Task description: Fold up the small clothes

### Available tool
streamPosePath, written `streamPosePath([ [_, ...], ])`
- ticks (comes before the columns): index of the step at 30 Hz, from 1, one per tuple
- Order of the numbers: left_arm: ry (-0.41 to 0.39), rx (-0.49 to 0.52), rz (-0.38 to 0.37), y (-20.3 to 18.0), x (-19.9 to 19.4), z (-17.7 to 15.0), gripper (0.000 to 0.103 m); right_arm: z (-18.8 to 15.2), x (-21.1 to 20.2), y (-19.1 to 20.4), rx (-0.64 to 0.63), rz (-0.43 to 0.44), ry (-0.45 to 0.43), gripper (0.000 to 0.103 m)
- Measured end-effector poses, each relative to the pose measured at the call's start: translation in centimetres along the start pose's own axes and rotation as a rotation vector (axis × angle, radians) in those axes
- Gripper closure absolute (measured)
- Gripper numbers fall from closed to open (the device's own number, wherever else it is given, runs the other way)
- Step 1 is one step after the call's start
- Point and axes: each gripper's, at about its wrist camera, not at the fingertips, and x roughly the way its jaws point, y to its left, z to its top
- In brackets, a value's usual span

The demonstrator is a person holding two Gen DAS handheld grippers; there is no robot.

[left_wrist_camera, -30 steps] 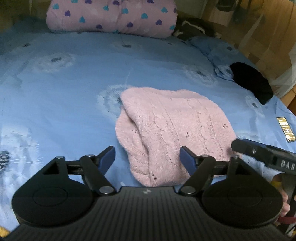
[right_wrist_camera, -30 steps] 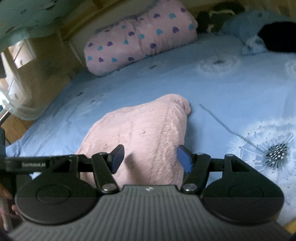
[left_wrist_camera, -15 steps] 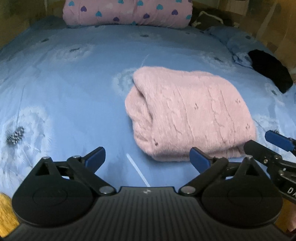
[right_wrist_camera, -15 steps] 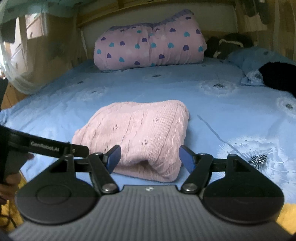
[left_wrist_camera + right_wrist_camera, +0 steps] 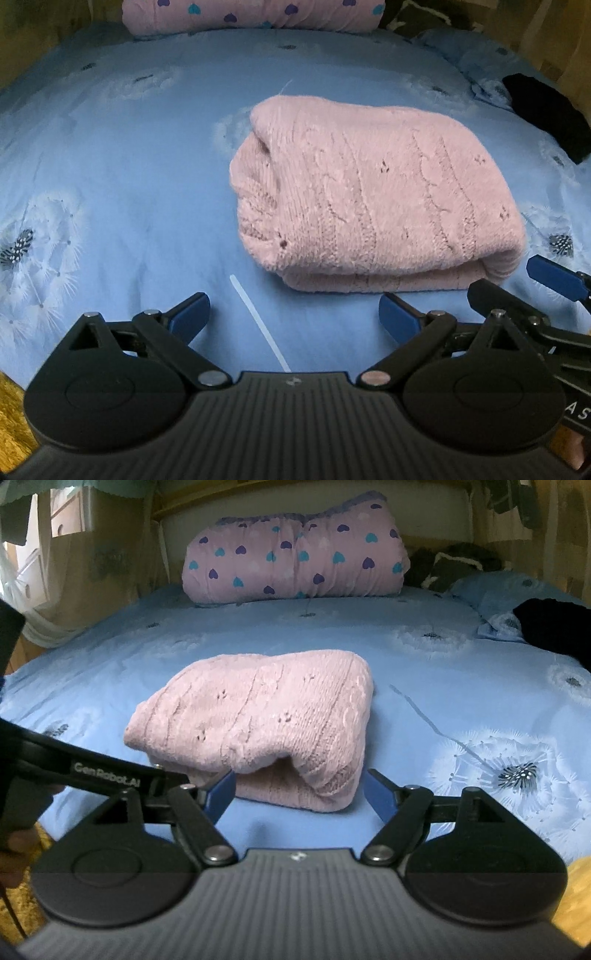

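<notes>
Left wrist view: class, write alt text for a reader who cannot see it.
A folded pink knitted garment lies on a blue dandelion-print bedsheet. The left gripper hangs open and empty before it, the right gripper at the right edge.

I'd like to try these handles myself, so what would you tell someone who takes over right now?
Left gripper: fingers wide open, empty, just short of the pink knitted sweater.
Right gripper: fingers have just been opening, nothing pressed between them, at the sweater's near edge.
Sweater: folded into a thick bundle on the blue bedsheet.
Done: this fold looks finished.
Left: perhaps the black garment farther back.
</notes>
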Motion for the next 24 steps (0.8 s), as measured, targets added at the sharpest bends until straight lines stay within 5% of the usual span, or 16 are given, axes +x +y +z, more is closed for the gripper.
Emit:
streamPosePath([
  [24, 0.018, 0.010, 0.026, -0.76, 0.88, -0.24, 0.003, -0.25, 0.53, -0.33, 0.046, 0.000, 0.018, 0.025],
])
